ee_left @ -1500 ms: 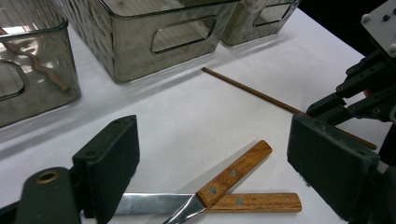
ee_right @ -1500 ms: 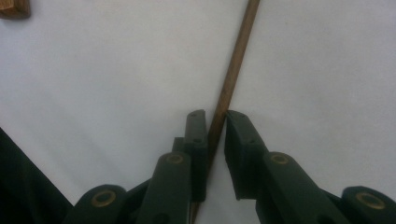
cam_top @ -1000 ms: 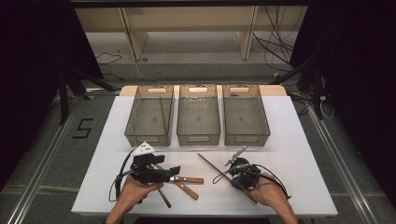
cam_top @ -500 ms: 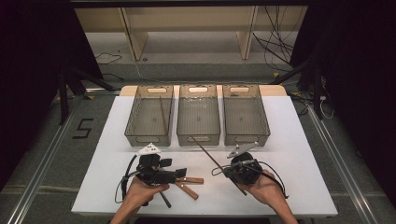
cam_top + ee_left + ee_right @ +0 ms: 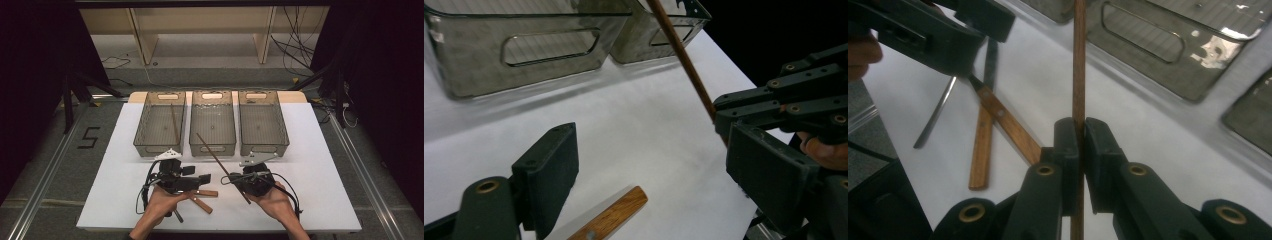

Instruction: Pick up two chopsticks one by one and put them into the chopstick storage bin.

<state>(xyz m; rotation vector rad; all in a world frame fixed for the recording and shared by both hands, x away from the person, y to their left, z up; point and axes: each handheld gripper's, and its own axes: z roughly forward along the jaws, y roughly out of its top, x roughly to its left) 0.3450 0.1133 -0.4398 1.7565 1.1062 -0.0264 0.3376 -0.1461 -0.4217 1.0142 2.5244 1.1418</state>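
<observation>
My right gripper (image 5: pixel 229 179) (image 5: pixel 1080 127) is shut on a long brown wooden stick (image 5: pixel 212 152) (image 5: pixel 1079 65). The stick slants up and away toward the front of the middle bin (image 5: pixel 212 148). To its left, my left gripper (image 5: pixel 201 180) (image 5: pixel 649 160) is open. Its jaws have just been closing a little and still stand wide apart. Two wooden-handled utensils (image 5: pixel 204 199) (image 5: pixel 998 135) lie crossed on the white table (image 5: pixel 325 170) under it. One handle (image 5: pixel 614 217) lies low between the jaws, untouched. The stick (image 5: pixel 679 50) and the right gripper (image 5: pixel 794 105) appear ahead in the left gripper view.
Three clear bins stand in a row at the back: left (image 5: pixel 142 145), middle and right (image 5: pixel 263 148). A thin stick (image 5: pixel 174 122) lies in the left bin. The table's front edge runs just under the person's hands.
The right gripper has risen with the stick, whose far tip now reaches toward the middle bin. The left gripper has shifted right over the wooden-handled utensils.
</observation>
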